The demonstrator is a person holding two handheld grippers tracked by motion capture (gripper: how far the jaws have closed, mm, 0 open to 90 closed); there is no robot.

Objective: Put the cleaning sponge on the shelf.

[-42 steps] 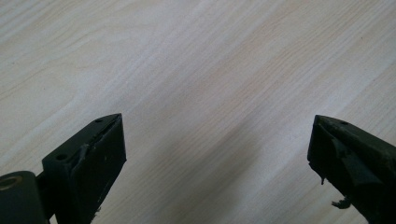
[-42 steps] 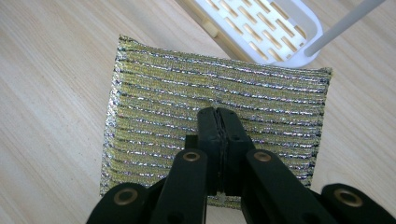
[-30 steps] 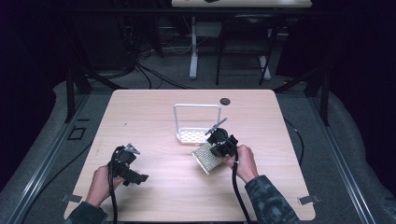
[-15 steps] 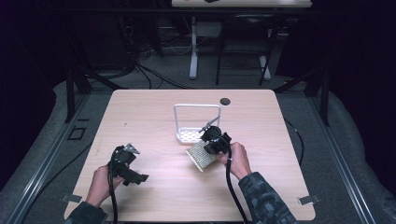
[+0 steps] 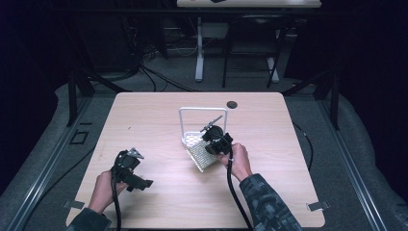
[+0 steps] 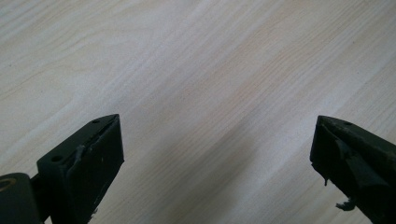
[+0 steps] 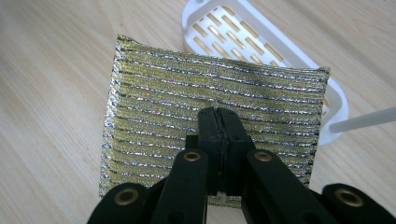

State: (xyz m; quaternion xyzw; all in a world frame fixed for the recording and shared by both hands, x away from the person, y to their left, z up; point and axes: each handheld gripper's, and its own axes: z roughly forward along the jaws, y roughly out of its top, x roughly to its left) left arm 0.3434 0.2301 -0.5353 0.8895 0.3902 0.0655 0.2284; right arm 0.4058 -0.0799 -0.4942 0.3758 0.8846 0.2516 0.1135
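1 scouring pad (image 7: 215, 107) pinched in right tongs (image 7: 218, 116)

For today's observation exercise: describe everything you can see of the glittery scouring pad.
The scouring pad is a flat rectangle of knitted-looking fabric, gold with silver metallic stripes running across it. The right hand-held gripper has its jaws shut on the pad near one edge and holds it tilted above the wooden table, its far edge in front of the white slotted basket.

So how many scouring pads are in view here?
1. The glittery scouring pad is pinched in the right hand-held gripper, just in front of the white slotted basket. Another could lie hidden behind it in the basket.
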